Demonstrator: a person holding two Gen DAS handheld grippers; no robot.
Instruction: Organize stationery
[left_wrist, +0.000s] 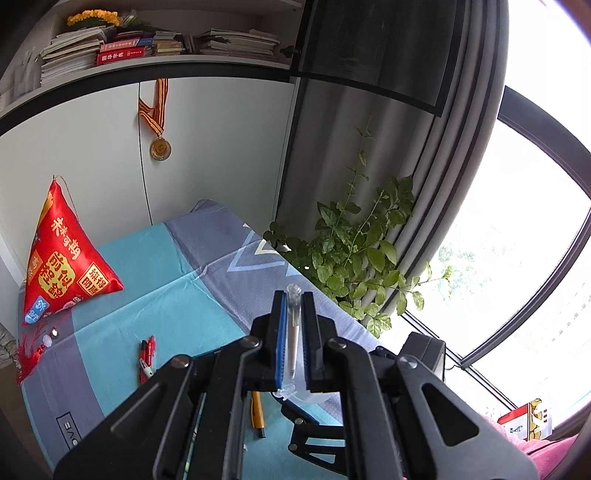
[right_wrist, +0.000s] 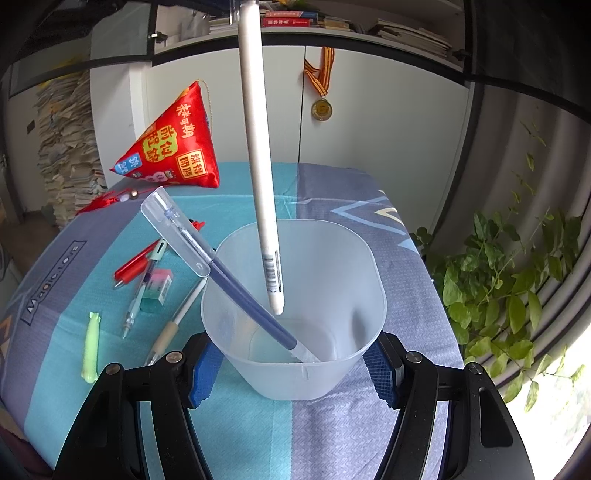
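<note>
The translucent cup (right_wrist: 295, 310) is held at its base between the blue pads of the right gripper (right_wrist: 293, 373), one pad against each side wall, on the cloth-covered table (right_wrist: 332, 435). The cup is judged light, thin-walled and somewhat flexible, so a firm squeeze low on the walls may bow it; a grip near the stiffer base is judged safest.

Inside it one blue pen (right_wrist: 236, 291) is seen, nib down on the floor, leaning out over the rim toward ten o'clock with its clear cap well above the rim.

A white pen (right_wrist: 260, 177) hangs almost upright over the mouth, its lower end below rim level and clear of the floor. In the left wrist view it is pinched near its clear cap by the left gripper (left_wrist: 294, 328), jaws narrowed onto the barrel. The pen is judged light, stiff and smooth, likely to slip if gripped loosely.

On the cloth at nine o'clock of the cup lie loose pens (right_wrist: 136, 266), an eraser (right_wrist: 157, 290) and a green pen-like piece (right_wrist: 91, 347).
</note>
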